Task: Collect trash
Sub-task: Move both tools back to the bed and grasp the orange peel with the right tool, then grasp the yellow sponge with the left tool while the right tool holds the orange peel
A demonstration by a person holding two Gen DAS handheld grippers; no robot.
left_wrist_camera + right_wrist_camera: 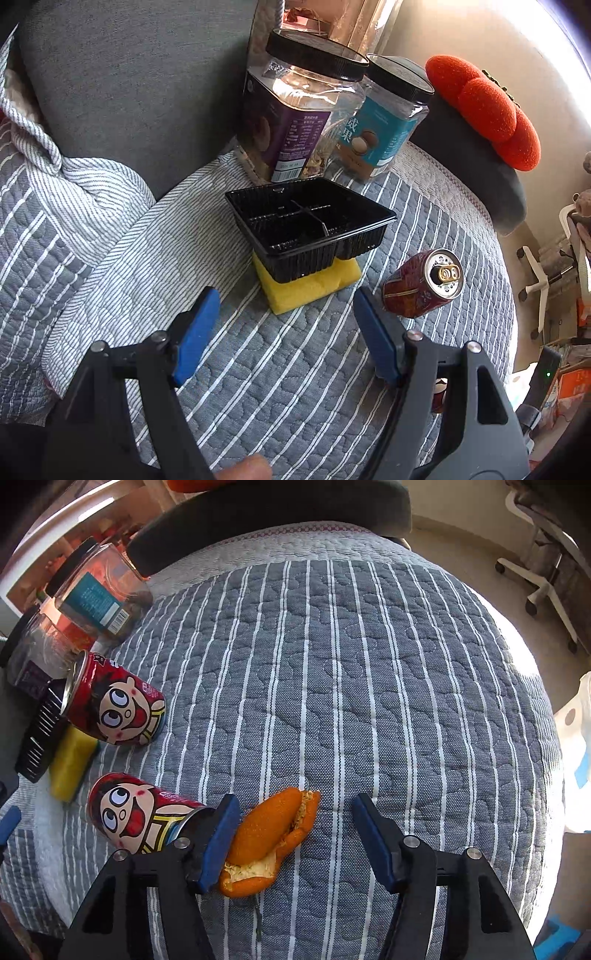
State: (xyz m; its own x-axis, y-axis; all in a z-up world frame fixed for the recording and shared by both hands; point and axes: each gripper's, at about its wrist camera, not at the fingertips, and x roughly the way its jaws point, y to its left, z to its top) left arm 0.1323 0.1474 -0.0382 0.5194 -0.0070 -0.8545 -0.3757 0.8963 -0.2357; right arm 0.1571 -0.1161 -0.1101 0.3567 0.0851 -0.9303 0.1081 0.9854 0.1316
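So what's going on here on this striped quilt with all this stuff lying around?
A person is clearing trash off the quilt with a gripper in each hand. The right gripper is down over a piece of orange peel, jaws either side but not yet gripping it. The left gripper hangs open near a black plastic tray sitting on a yellow sponge. Two red cans lie on their sides, not yet collected.

Blue-grey quilt (pixel 369 664) with thin white stripes everywhere. Two red cans (pixel 114 701) show a cartoon face with big blue-white eyes, the second can (pixel 136 816) trimmed in yellow. Orange peel (pixel 269 834), pale inside. Black ribbed tray (pixel 306 225) over a yellow sponge (pixel 306 288). Blue pads (pixel 195 332) on black claws.
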